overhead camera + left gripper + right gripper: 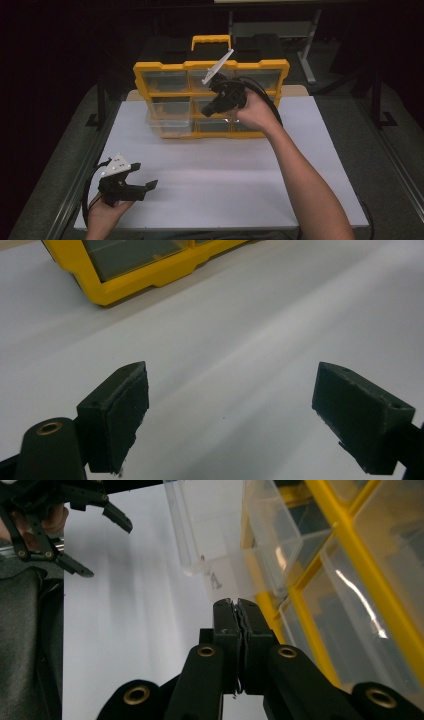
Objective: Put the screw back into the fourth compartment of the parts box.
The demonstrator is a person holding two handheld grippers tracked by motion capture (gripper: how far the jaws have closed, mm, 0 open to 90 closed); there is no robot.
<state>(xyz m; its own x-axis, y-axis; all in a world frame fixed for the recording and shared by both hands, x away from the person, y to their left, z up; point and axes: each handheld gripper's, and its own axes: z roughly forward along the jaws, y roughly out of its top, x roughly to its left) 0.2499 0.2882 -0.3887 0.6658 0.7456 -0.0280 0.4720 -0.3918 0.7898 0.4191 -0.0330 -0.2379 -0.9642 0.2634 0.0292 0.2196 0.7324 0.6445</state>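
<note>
Yellow drawer cabinet [210,65]: stands at the far edge of the white table [225,170], clear drawers facing the person. One clear drawer [169,122] at its lower left is pulled out, with what may be a small screw inside.

Right gripper [214,111]: at the cabinet front, jaws pressed together, gripping nothing.

Left gripper [145,176]: near the table's near left corner, jaws spread wide, empty.

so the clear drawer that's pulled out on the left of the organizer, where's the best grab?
Probably the front lip of the drawer, approached from the table side, fingers closing over the top edge. It sticks out of the yellow organizer toward the person, so the front wall is the exposed part; the side walls sit partly in the frame. The open left gripper is free.
</note>
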